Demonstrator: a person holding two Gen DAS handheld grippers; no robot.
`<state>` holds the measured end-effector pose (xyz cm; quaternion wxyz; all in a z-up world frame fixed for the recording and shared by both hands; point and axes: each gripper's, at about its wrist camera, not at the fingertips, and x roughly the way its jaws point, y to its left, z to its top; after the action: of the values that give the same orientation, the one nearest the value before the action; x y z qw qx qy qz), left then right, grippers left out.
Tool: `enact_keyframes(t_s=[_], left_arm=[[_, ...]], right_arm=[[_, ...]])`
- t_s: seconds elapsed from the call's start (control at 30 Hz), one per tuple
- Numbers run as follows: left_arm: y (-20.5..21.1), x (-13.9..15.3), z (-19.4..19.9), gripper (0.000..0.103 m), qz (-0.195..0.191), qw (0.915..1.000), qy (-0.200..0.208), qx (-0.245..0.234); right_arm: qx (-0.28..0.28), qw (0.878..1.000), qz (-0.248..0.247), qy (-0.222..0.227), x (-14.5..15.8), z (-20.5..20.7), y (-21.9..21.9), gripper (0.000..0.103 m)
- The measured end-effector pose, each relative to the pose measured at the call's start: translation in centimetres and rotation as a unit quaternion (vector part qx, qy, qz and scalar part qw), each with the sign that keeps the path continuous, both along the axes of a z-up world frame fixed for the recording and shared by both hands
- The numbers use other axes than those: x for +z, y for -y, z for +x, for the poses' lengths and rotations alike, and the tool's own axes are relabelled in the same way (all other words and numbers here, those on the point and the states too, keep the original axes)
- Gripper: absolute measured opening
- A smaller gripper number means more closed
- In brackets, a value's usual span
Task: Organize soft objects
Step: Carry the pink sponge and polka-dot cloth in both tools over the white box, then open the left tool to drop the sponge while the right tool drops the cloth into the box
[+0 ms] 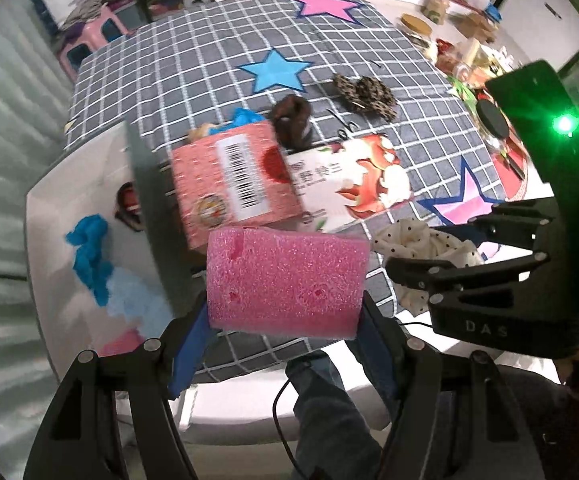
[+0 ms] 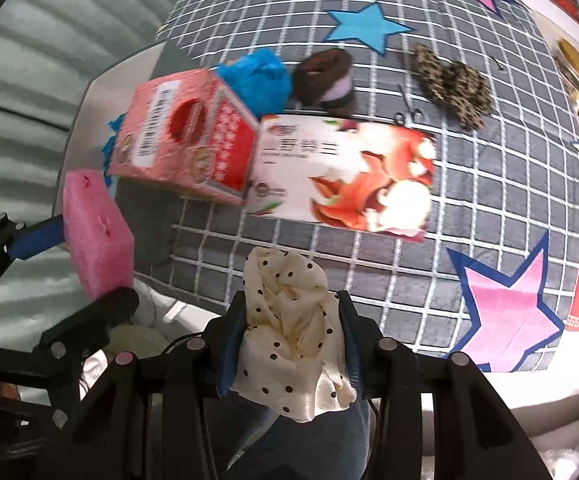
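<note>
My left gripper (image 1: 285,316) is shut on a pink sponge block (image 1: 285,280), held in the air over the table's near edge; the same pink sponge (image 2: 97,236) shows at the left of the right wrist view. My right gripper (image 2: 293,332) is shut on a cream polka-dot cloth (image 2: 293,332), which bunches up between its blue pads; that cloth (image 1: 417,244) also appears at the right of the left wrist view. On the checked tablecloth (image 2: 489,184) lie a leopard-print scrunchie (image 2: 453,84), a brown scrunchie (image 2: 325,76) and a blue cloth (image 2: 257,76).
A red box (image 2: 181,136) leans beside a flat fox-print packet (image 2: 345,176) mid-table. Left of the table stands a white bin (image 1: 89,200) with blue cloth (image 1: 89,256) inside. Small scissors (image 2: 409,112) lie near the leopard scrunchie. Cluttered items line the right edge. A person's jeans show below.
</note>
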<state>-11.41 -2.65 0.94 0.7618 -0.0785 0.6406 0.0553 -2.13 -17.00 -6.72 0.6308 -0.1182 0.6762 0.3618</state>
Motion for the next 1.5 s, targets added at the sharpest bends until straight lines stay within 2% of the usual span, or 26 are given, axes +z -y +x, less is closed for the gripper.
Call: enact_keyframes(t_s=[0.3, 0.5, 0.67, 0.9, 1.5], left_arm=[[-4.0, 0.7, -3.2, 0.073, 0.008, 0.9975, 0.010, 0.069], [-7.3, 1.1, -5.4, 0.073, 0.012, 0.9918, 0.016, 0.126], [-10.2, 1.3, -7.3, 0.073, 0.018, 0.9832, 0.020, 0.181], [-14.0, 0.6, -9.7, 0.073, 0.028, 0.9668, 0.019, 0.253], [-17.5, -1.3, -12.3, 0.073, 0.033, 0.9425, -0.002, 0.333]], right_arm=[[0.060, 0.998, 0.013, 0.007, 1.2, -2.9, -4.2, 0.044], [0.106, 0.994, 0.026, 0.013, 2.7, -4.8, -7.8, 0.044], [0.137, 0.990, 0.036, 0.016, 3.8, -5.6, -10.6, 0.044], [0.182, 0.982, 0.045, 0.031, 5.0, -6.0, -14.8, 0.045], [0.242, 0.968, 0.049, 0.049, 5.9, -6.5, -21.7, 0.045]])
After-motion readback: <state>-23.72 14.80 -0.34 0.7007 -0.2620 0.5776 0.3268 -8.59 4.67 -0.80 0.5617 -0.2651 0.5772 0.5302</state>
